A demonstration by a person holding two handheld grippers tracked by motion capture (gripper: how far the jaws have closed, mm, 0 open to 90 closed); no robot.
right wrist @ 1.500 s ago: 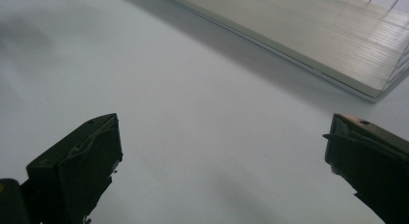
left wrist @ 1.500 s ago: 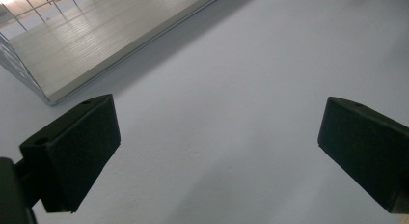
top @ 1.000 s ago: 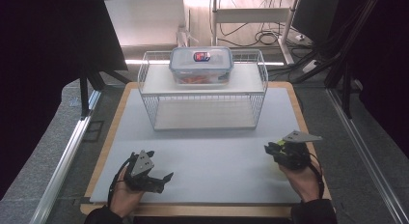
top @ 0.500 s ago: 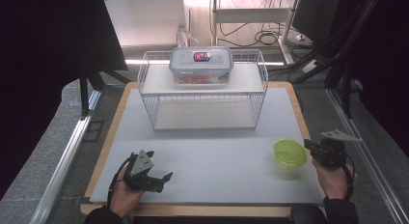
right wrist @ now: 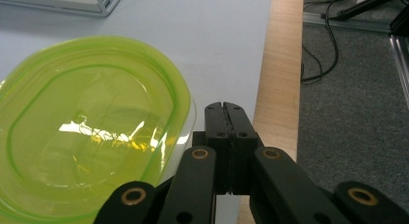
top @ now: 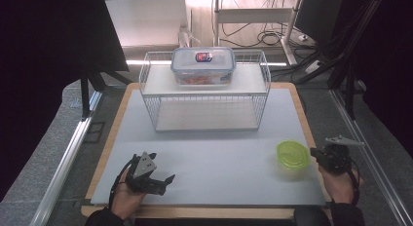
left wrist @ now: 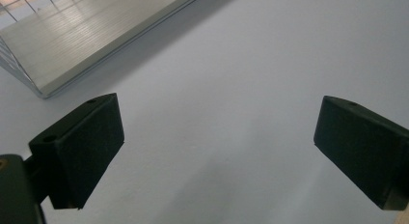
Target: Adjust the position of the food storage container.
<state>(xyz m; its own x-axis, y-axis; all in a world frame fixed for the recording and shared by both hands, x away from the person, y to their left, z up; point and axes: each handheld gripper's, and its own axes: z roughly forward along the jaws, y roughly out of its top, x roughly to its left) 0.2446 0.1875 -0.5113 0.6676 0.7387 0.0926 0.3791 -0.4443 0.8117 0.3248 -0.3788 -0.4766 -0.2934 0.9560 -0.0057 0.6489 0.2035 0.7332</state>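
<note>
Your green container sits on the pale worktop near its right edge, well in front of the wire rack. Your right tool rests just beside the container's right side; in the right gripper view its jaws are pressed flat together with nothing between them, next to the rim and not on it. Your left tool lies near the front left of the worktop, jaws spread wide over bare surface, well apart from everything.

Judging by the thin, see-through plastic and the glossy lid, expect this container to be light and rather slick. It looks empty, so it will likely skate across the worktop if you nudge it instead of lifting it. The wall probably flexes under a hard squeeze, and the lid may pop or buckle.

Take hold at the rim, where lid and wall meet and the plastic is stiffest: open the right tool, put one jaw over the lid's edge and one under the lip or against the outer wall, and close gently. A grip across the whole body looks too wide and too slippery to trust. Keep it level as you lift.
</note>
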